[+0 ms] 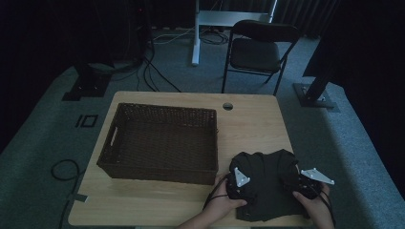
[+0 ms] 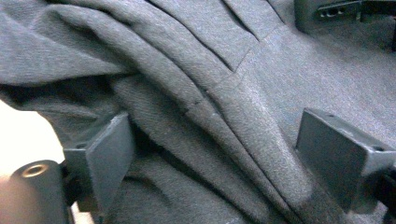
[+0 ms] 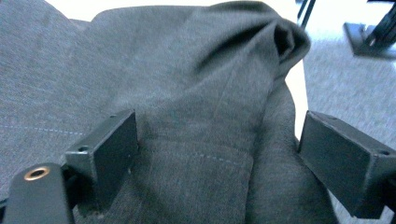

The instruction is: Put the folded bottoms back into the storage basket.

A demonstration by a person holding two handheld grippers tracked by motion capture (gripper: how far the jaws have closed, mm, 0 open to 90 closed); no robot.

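- dark grey knit fabric garment (image 1: 267, 183), crumpled in a loose heap at the near right corner of the light wooden table (image 1: 248, 124), just right of the dark brown woven wicker basket (image 1: 160, 143), apart from it
- handling, my read: soft, limp, light; it will sag and drape once lifted, no fragility; the knit looks grippy enough, so slip risk is low
- best hold: pinch a thick fold or the stitched seam (image 2: 233, 77), not a single flat layer; two grips well apart keep it from bunching
- left gripper (image 2: 215, 158): jaws spread wide, pads not pressing, a fold ridge of the cloth lies between them; sits on the heap's left side
- right gripper (image 3: 217, 163): jaws likewise parked wide, straddling a raised fold near the heap's right edge, nothing clamped
- both hover right at the cloth surface, contact unclear
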